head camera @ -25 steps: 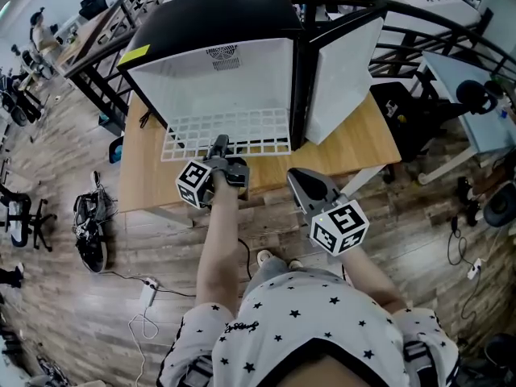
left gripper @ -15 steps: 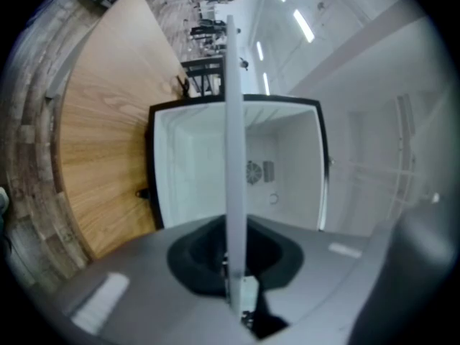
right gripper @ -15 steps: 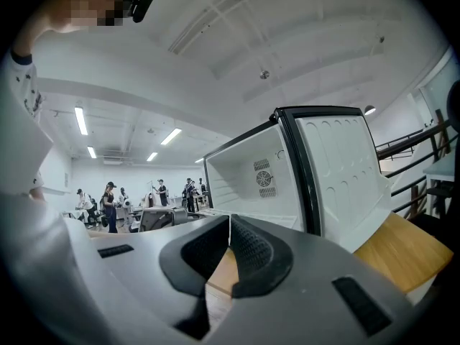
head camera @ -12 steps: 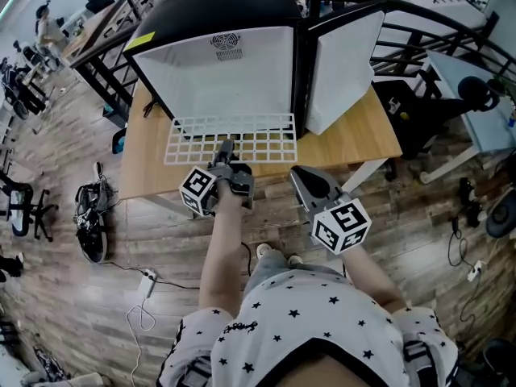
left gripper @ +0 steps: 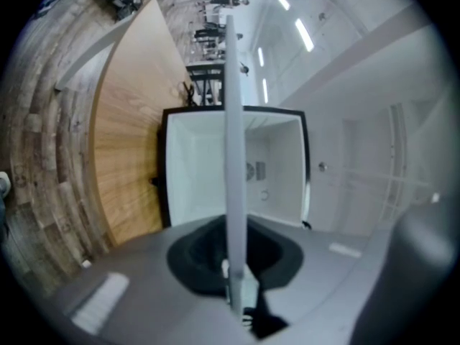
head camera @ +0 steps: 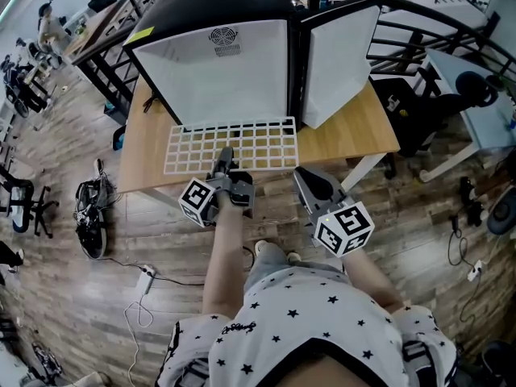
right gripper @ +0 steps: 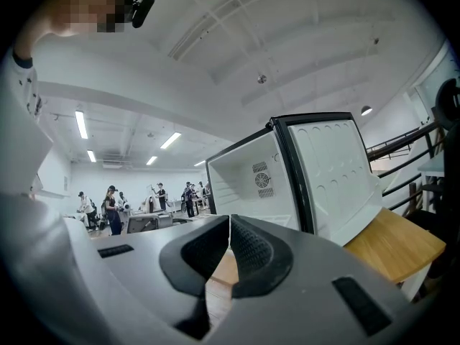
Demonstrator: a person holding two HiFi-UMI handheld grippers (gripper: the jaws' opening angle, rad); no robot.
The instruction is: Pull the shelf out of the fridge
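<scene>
The black fridge point(head camera: 218, 22) stands on a wooden table with its white inside bare. The white wire shelf point(head camera: 242, 139) lies level in front of its mouth, over the table. My left gripper point(head camera: 225, 156) is shut on the middle of the shelf's near edge. In the left gripper view the shelf point(left gripper: 236, 142) shows edge-on as a pale bar running from the left gripper point(left gripper: 233, 279) toward the fridge point(left gripper: 277, 171). My right gripper point(head camera: 310, 183) hangs to the right of the shelf, off the table's edge. In its own view the right gripper point(right gripper: 229, 225) is shut on nothing.
The fridge door point(head camera: 339, 55) stands open at the right, over the wooden table point(head camera: 355, 139). A black railing point(head camera: 419, 31) and a chair point(head camera: 403, 103) lie beyond. Cables and a power strip point(head camera: 145, 285) lie on the wood floor at the left.
The shelf has slid out of the fridge toward the person, held by the left gripper. Both grippers have drawn back from the fridge; the right one stays shut on nothing.
</scene>
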